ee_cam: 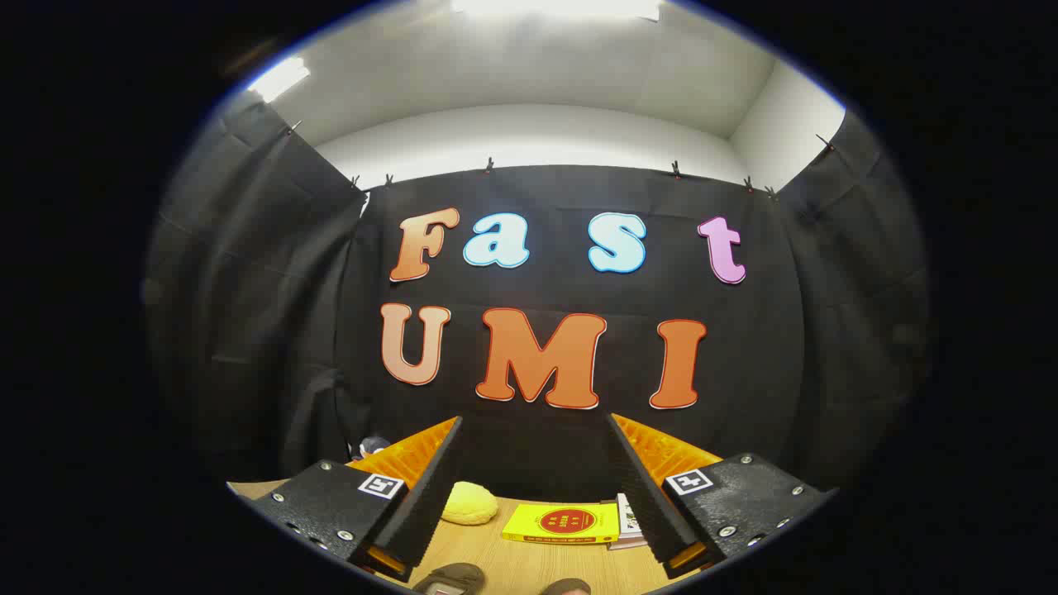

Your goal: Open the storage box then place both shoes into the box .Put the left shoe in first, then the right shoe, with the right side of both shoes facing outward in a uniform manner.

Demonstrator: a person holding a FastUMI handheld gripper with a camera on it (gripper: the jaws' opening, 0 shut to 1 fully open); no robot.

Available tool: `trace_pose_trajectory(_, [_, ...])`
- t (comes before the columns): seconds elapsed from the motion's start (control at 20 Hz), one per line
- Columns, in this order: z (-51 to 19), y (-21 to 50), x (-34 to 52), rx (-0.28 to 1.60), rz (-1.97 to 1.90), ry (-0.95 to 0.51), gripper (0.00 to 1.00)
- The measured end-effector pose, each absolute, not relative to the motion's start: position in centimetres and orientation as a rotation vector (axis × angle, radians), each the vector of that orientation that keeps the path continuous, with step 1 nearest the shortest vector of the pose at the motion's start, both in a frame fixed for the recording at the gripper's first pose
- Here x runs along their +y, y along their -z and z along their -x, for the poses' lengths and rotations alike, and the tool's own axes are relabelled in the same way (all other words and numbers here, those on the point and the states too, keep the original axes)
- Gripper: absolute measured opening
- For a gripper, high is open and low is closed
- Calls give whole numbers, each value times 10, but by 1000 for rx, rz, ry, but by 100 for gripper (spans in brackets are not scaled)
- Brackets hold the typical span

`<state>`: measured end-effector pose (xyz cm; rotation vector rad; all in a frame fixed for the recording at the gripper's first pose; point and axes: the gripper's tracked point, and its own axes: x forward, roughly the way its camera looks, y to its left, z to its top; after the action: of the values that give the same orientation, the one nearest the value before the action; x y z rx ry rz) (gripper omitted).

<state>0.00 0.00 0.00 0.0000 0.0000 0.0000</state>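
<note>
My gripper (535, 426) is held high and level, open, with a wide gap and nothing between its fingers. Low down between the fingers, the tops of two dark shoes peek up from the wooden table (537, 558): one shoe (450, 577) nearer the left finger, another shoe (566, 587) more toward the right finger. Most of each shoe is cut off, so I cannot tell which is left or right.
Beyond the shoes, on the table against the black cloth wall, lie a yellow soft object (469, 503), a yellow book (562, 523) and a stack of thinner books (628, 521) beside it. A small dark-and-white thing (369, 447) sits behind the left finger.
</note>
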Motion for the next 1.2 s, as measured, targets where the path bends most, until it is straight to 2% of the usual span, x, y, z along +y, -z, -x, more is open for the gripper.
trace_pose_trajectory(0.8, [3, 0, 9, 3, -13, -26, 100])
trace_pose_trajectory(1.05, [5, 31, 41, 87, -77, -128, 100])
trace_pose_trajectory(1.2, [7, 71, 78, 213, -153, -225, 100])
